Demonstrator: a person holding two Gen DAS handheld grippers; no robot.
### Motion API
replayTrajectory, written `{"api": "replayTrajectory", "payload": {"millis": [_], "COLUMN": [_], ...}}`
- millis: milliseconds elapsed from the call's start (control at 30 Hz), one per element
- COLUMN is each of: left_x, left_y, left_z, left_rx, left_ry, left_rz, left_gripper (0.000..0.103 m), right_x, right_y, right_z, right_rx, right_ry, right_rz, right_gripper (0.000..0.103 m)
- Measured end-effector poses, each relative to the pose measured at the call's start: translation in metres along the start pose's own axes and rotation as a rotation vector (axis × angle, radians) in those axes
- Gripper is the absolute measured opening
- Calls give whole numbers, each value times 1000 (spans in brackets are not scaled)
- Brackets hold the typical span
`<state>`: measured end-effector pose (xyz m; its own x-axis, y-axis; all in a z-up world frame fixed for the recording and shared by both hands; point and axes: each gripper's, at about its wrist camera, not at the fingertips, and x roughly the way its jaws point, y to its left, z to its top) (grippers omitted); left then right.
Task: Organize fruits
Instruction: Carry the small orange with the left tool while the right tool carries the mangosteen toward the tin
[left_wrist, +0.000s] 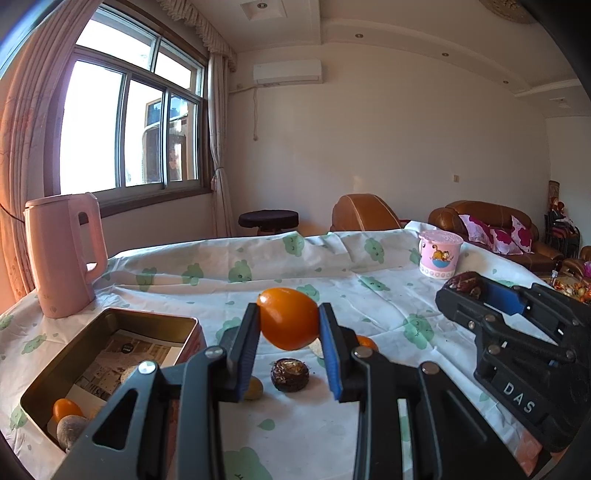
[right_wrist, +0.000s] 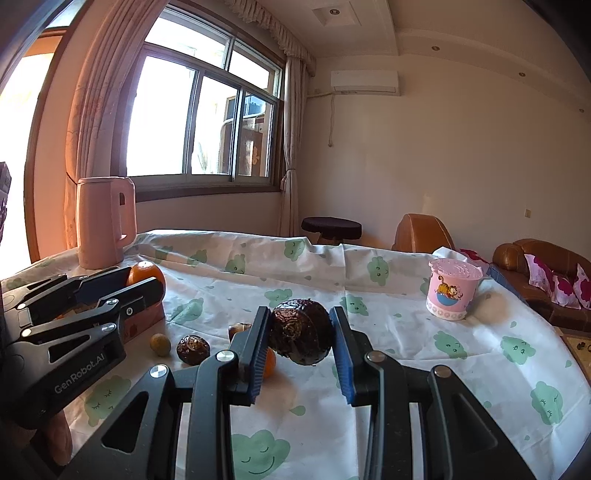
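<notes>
Left gripper is holding a smooth, oval orange fruit above the desk, jaws clamped on its sides. Right gripper is gripping a dark, wrinkled round fruit, jaws pressing both flanks. Below, on the printed cloth, a second wrinkled dark fruit is lying. At left, a rectangular metal tin is holding a small orange fruit. Farther back, a matte pink kettle and a pink lidded cup are standing.

Glossy smooth orange fruit, wrinkled dark fruit, metal tin, creased cloth.
</notes>
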<state>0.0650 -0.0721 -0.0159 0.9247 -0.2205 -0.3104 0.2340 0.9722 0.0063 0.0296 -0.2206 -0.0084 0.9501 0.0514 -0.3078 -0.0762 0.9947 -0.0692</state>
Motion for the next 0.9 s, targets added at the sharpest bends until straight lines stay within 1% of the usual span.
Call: {"api": "replayTrajectory", "payload": {"millis": [533, 900], "left_x": [-9, -19], "left_y": [0, -2], "left_z": [1, 1], "left_rx": [5, 25], "left_ry": [-39, -94], "left_rz": [23, 52], "left_gripper": [33, 33], "right_x": [-5, -11], "right_y": [0, 1], "right_z": [1, 1], "right_rx": [4, -4], "right_ry": [-40, -76], "right_rz": [4, 2], "right_gripper": [34, 34]}}
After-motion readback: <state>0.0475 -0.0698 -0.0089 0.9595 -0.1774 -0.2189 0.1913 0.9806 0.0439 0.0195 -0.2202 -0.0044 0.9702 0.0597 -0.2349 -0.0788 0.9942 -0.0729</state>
